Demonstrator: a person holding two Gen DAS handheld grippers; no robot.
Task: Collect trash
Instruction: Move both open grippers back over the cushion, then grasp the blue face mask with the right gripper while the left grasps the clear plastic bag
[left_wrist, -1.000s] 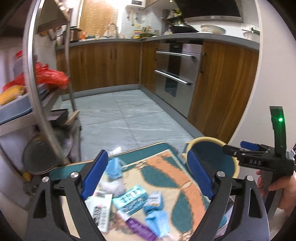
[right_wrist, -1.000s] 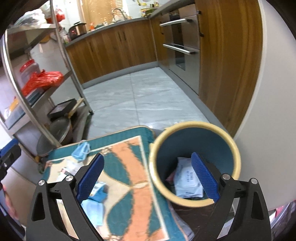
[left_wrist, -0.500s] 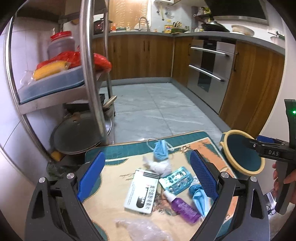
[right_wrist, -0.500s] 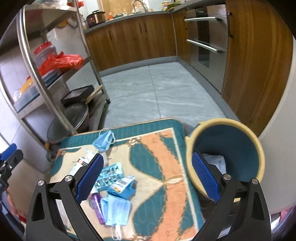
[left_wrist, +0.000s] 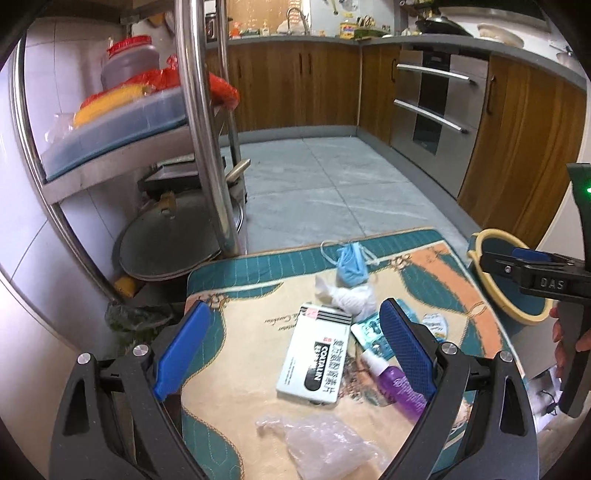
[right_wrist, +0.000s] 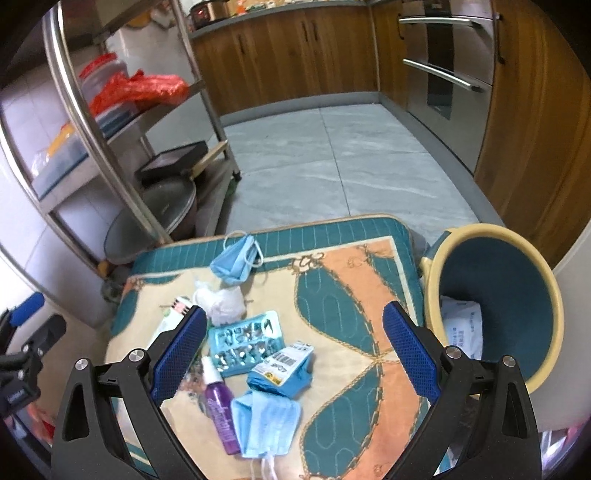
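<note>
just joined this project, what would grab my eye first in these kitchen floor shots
The litter on the patterned mat: a crumpled blue face mask near its far edge, a blister pack and purple bottle nearer the camera. Right of the mat stands a yellow-rimmed bin already holding a white packet. Both tongs, left and right, hang open above.

rug (right_wrist: 343, 295): woven cloth, matt | rack (left_wrist: 199, 122): polished metal, glossy | cabinets (left_wrist: 295, 85): wood, satin | floor (right_wrist: 332, 155): smooth stone-look tile | bin (right_wrist: 554, 314): smooth plastic | masks (right_wrist: 266, 421): pleated soft fabric | spray bottle (right_wrist: 219, 410): glossy plastic | box (left_wrist: 314, 365): smooth card | bag (left_wrist: 325, 446): clear crinkled film
</note>
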